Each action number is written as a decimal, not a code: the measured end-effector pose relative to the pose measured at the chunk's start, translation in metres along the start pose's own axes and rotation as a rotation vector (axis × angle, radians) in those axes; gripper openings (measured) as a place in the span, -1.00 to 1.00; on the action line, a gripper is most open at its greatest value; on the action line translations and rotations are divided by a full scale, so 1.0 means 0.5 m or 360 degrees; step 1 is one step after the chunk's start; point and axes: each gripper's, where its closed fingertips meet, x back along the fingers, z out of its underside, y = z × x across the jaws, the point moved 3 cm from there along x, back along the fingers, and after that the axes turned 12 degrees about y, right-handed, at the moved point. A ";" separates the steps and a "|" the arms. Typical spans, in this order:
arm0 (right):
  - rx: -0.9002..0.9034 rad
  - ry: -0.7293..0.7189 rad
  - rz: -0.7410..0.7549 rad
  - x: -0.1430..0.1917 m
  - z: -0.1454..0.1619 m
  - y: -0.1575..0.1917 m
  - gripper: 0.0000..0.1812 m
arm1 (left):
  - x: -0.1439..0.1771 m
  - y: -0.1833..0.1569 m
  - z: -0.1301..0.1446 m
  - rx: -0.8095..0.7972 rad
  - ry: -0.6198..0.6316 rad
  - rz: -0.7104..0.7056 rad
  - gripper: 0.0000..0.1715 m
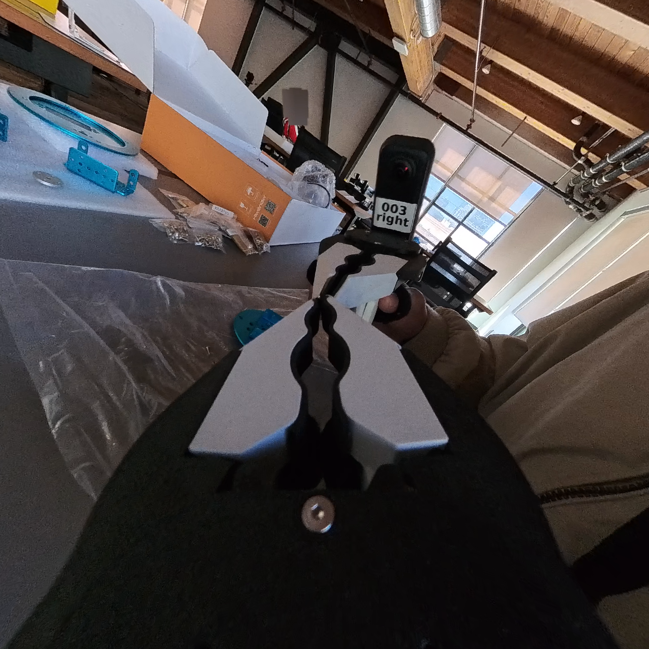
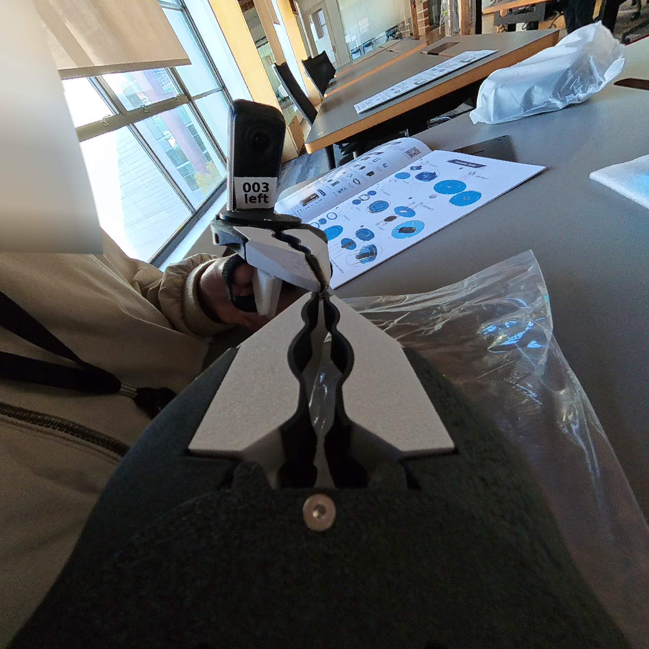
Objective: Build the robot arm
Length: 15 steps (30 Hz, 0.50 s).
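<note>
Left gripper (image 1: 320, 302) fingers pressed together, pinching edge of clear plastic bag (image 1: 116, 316); right gripper (image 2: 318, 298) clamped tip to tip on same edge. Bag (image 2: 474, 333) sags over grey table (image 2: 579, 217), blue parts (image 1: 256, 325) inside. Beyond: open instruction booklet (image 2: 404, 196), screw packets (image 1: 207, 231), orange box (image 1: 210, 165). Bag mouth not visibly opened.

Grippers (image 1: 321, 302) (image 2: 319, 298) had white wavy fingers, black bodies w/ silver screw (image 1: 318, 519). Black cams on top. Person wore tan zip jacket (image 1: 562, 386).
</note>
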 end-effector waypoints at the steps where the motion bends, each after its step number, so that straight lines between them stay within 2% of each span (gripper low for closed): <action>1: -0.0011 0.0003 -0.0013 -0.001 0.001 0.000 -0.98 | 0.000 0.000 0.001 0.0005 0.0004 0.0007 -1.00; 5: -0.0097 -0.0058 -0.0138 0.001 -0.003 0.005 -0.98 | 0.003 -0.006 -0.004 0.0068 -0.0024 0.0104 -1.00; 7: -0.0149 -0.0106 -0.0211 0.004 -0.009 0.009 -0.99 | 0.010 0.000 -0.008 0.0069 -0.0047 0.0083 -1.00; 10: -0.0140 -0.0113 -0.0194 0.004 -0.009 0.008 -0.99 | 0.013 0.000 -0.007 0.0014 -0.0031 0.0055 -0.99; 15: -0.0020 -0.0030 -0.0075 0.001 -0.001 0.006 -0.99 | 0.010 -0.007 -0.007 0.0051 -0.0027 0.0123 -0.84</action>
